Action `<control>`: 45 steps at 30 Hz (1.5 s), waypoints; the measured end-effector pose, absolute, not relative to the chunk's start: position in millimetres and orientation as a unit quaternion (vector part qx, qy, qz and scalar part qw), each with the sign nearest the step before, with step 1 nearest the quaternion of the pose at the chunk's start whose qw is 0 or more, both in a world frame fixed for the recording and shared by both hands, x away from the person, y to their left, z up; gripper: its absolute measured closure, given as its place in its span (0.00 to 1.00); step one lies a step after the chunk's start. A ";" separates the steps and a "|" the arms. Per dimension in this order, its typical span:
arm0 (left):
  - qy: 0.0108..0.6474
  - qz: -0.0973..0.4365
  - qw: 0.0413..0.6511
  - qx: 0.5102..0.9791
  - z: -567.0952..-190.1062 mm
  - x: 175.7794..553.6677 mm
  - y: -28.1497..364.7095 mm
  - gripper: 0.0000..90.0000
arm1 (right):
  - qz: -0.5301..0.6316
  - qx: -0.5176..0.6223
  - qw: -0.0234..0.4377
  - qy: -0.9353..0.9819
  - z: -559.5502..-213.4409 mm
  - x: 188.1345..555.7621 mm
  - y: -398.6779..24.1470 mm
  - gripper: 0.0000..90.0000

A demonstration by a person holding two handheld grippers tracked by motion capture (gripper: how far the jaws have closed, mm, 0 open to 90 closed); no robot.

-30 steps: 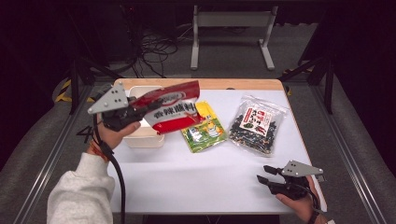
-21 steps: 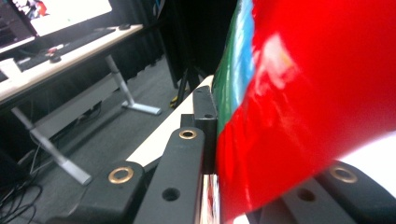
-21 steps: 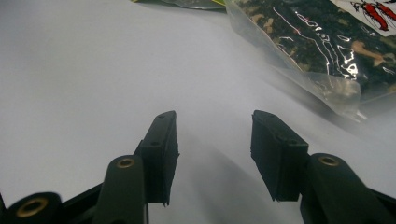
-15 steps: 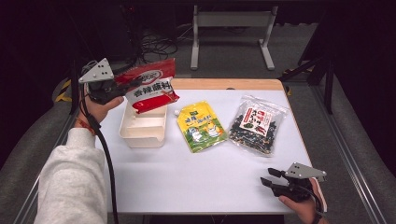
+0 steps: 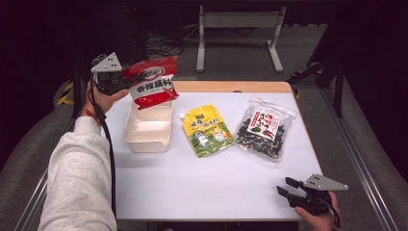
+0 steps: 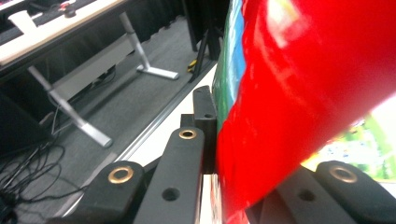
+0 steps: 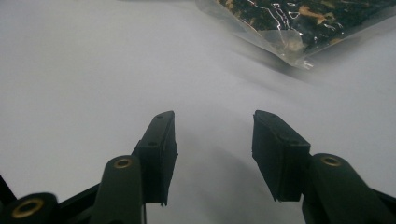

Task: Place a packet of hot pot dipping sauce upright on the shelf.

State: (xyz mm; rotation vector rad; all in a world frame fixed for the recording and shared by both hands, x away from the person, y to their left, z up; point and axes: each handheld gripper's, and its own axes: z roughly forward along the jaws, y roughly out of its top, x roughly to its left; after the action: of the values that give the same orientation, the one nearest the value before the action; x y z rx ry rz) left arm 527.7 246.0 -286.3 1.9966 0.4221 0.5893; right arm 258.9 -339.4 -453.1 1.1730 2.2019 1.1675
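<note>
High view: left gripper (image 5: 126, 80) is clamped on one red packet (image 5: 153, 85), holding it in the air just over one white tray (image 5: 146, 138). Right gripper (image 5: 286, 186) sits low at the table's (image 5: 216, 183) near corner, jaws half apart, holding nothing. Between them lie one yellow pouch (image 5: 208, 130) and one dark bag (image 5: 263, 128).

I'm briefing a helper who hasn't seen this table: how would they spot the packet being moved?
Start at the white table and find the cream tray at its far left. Above it, the left hand-held gripper holds up a red packet. It alone is red and off the table; the yellow pouch and clear bag lie flat.
</note>
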 end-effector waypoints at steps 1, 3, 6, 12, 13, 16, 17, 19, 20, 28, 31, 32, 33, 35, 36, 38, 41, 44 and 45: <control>0.176 0.243 0.483 0.823 -287.9 529.4 246.1 1.00 | 0.415 0.419 0.195 0.784 -452.9 258.1 -339.8 0.55; 0.176 0.244 0.476 0.826 -290.3 532.5 246.5 1.00 | 0.415 0.421 0.196 0.783 -452.8 257.5 -340.2 0.55; 0.179 0.242 0.472 0.828 -295.1 537.7 247.7 1.00 | 0.414 0.421 0.195 0.784 -453.2 257.0 -339.5 0.55; 0.186 0.244 0.460 0.834 -303.2 543.5 246.7 1.00 | 0.414 0.415 0.195 0.786 -452.3 256.4 -336.6 0.55; 0.186 0.244 0.460 0.834 -303.2 543.5 246.7 1.00 | 0.415 0.415 0.194 0.786 -452.3 256.5 -336.5 0.55; 0.188 0.245 0.454 0.836 -306.6 545.4 247.0 1.00 | 0.415 0.415 0.194 0.786 -452.4 256.7 -336.1 0.55; 0.191 0.245 0.454 0.835 -307.4 546.7 247.5 1.00 | 0.414 0.413 0.192 0.788 -452.3 256.4 -335.3 0.55; 0.191 0.252 0.459 0.830 -305.4 547.4 249.1 1.00 | 0.416 0.411 0.192 0.788 -452.6 256.2 -335.0 0.55; 0.190 0.252 0.460 0.830 -303.9 548.1 249.8 1.00 | 0.414 0.412 0.191 0.788 -452.9 255.9 -334.5 0.55; 0.185 0.263 0.456 0.830 -301.7 559.3 248.3 1.00 | 0.410 0.417 0.190 0.789 -454.2 256.5 -335.2 0.54; 0.187 0.261 0.440 0.839 -310.0 566.2 245.0 0.99 | 0.409 0.420 0.187 0.788 -454.7 256.7 -335.2 0.54; 0.190 0.263 0.442 0.836 -312.5 568.4 245.0 0.99 | 0.409 0.421 0.187 0.788 -454.5 256.7 -334.8 0.54; 0.193 0.261 0.448 0.833 -314.6 569.9 245.9 0.99 | 0.408 0.421 0.188 0.788 -454.4 256.9 -334.3 0.54; 0.198 0.266 0.456 0.826 -318.0 571.6 246.3 0.98 | 0.408 0.420 0.189 0.789 -454.0 257.0 -332.9 0.54; 0.199 0.265 0.458 0.825 -319.7 572.8 246.7 0.98 | 0.408 0.419 0.189 0.789 -453.9 257.1 -332.4 0.54; 0.196 0.255 0.463 0.826 -321.6 573.4 246.6 0.99 | 0.407 0.418 0.188 0.790 -453.9 257.0 -331.0 0.53; 0.209 0.242 0.475 0.820 -326.3 575.0 247.7 0.99 | 0.405 0.418 0.187 0.792 -454.8 257.6 -330.1 0.53; 0.218 0.238 0.472 0.821 -331.4 575.2 246.8 0.98 | 0.406 0.417 0.185 0.792 -454.8 258.0 -330.6 0.53; 0.227 0.245 0.461 0.822 -334.9 575.4 244.8 0.99 | 0.406 0.416 0.185 0.792 -454.8 258.0 -330.9 0.53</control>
State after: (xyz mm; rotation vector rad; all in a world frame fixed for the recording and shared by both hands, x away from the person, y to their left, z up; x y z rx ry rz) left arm 575.4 244.8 -334.9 2.0220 0.5592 0.6025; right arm 258.0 -330.9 -454.8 1.1728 2.2333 1.1450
